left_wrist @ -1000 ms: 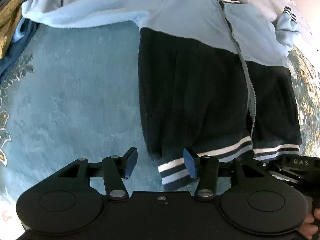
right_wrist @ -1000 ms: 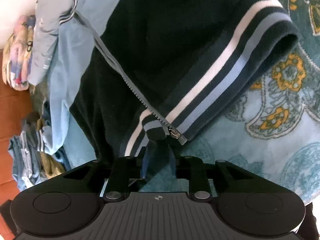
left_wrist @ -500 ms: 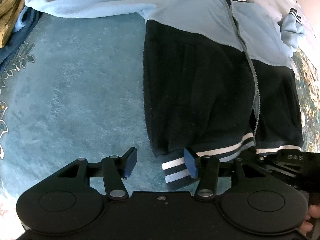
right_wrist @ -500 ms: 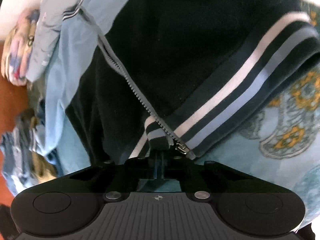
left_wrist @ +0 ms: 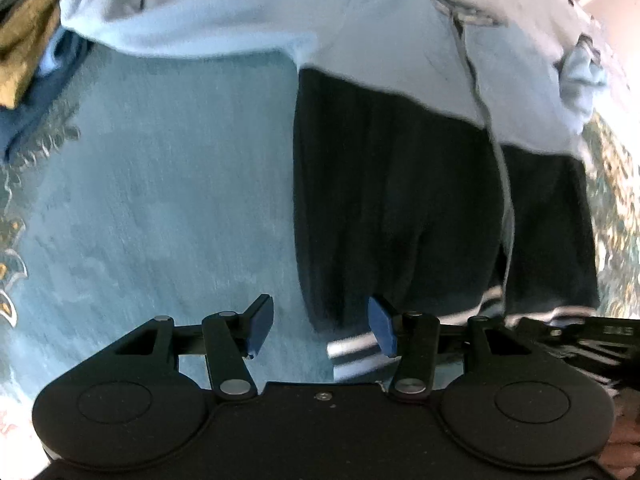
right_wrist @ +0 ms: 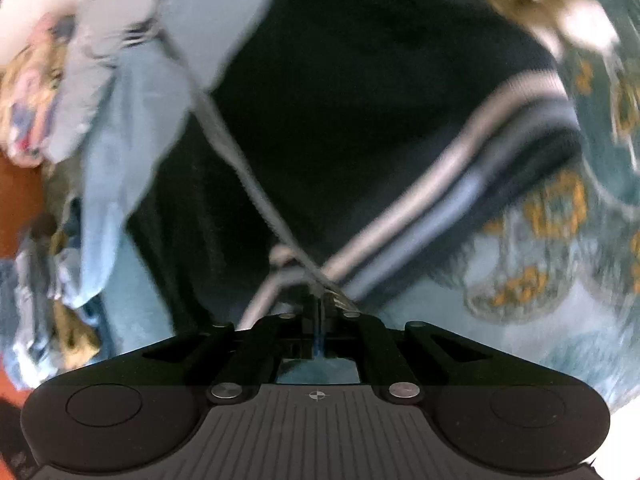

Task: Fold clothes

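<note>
Presently my left gripper [left_wrist: 320,328] is hovering with jaws spread wide, gripping nothing. The striped hem [left_wrist: 352,350] of the jacket [left_wrist: 392,208] is lying in the gap, close against the right-hand blue pad [left_wrist: 382,330]; whether pad and cloth are touching, I cannot tell. The left-hand pad is standing over bare carpet [left_wrist: 160,200].

My right gripper [right_wrist: 318,312] is sitting with jaws drawn fully together, pinching the jacket's hem where the zipper [right_wrist: 240,168] is ending. Only a thin blue sliver is showing between the fingers; the pinched cloth itself is mostly hidden behind them.

The jacket, pale blue above and black below, is lying spread front-up on the carpet, one sleeve [left_wrist: 192,32] stretching out to the left in the left wrist view. The other sleeve's cuff [left_wrist: 580,68] is bunching near the right edge. Its collar is cut off at the top.

Both views are blurring; the right wrist view is smearing badly, so the zipper pull is hard to make out. The lower right of the left view is showing part of the other gripper's black body and a bit of a hand [left_wrist: 628,440].

The carpet is teal with gold floral patterning [right_wrist: 556,208]. A heap of other clothes [right_wrist: 44,280] is lying at the left of the right view, over a reddish-brown surface.
</note>
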`<state>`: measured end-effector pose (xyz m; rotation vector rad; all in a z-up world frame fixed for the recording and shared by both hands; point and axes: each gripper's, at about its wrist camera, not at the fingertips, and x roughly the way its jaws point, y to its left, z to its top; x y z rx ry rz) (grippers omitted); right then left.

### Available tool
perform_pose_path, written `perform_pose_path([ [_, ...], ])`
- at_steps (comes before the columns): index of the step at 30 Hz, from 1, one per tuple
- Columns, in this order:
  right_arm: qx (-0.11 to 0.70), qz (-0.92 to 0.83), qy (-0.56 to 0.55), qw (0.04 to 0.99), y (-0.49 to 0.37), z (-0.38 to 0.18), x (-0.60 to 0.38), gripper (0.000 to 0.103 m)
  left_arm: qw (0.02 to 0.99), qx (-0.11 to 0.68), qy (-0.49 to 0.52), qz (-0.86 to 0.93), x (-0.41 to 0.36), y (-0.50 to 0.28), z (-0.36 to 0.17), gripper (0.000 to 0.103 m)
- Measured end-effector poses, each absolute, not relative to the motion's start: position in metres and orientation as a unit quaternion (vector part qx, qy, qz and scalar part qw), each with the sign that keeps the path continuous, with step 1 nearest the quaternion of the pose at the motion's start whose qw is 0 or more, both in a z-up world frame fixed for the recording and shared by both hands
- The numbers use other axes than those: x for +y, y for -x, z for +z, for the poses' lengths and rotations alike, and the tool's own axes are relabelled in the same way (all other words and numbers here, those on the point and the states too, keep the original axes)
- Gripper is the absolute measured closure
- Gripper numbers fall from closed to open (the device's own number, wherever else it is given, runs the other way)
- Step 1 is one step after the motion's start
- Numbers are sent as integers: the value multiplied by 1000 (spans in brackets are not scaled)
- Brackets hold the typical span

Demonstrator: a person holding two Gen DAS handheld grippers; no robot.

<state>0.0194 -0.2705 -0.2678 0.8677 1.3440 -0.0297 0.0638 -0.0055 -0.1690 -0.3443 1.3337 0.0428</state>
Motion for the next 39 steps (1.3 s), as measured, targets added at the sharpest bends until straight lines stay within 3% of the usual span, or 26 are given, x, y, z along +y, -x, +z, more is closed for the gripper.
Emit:
perform_pose_path([
  [3,569,-10,-349,745,-35,-235,-284,96,788,595,155,20,-4,-78,-156,52],
  [5,539,-31,-322,778,-47,-218,-300,79,798,583,150,16,-10,-92,-151,52],
  [6,525,-42,-313,791,-52,-212,-310,77,803,577,147,14,-12,-99,-148,52],
  [12,474,-111,-286,825,-92,-212,-384,74,829,534,167,-15,-53,-153,-135,48],
  [23,438,-117,-301,839,-196,-229,-503,67,858,480,162,-79,-212,-261,-140,47],
  [27,443,-106,-309,835,-206,-234,-530,66,881,439,113,-137,-282,-319,-128,46],
  [32,467,-100,-322,817,-183,-249,-550,61,882,406,-24,-237,-400,-386,-128,46],
  [36,489,-115,-345,793,-157,-263,-567,61,866,394,-152,-268,-472,-403,-154,47],
  [39,498,-127,-356,781,-139,-271,-580,60,856,406,-176,-266,-486,-409,-172,52],
])
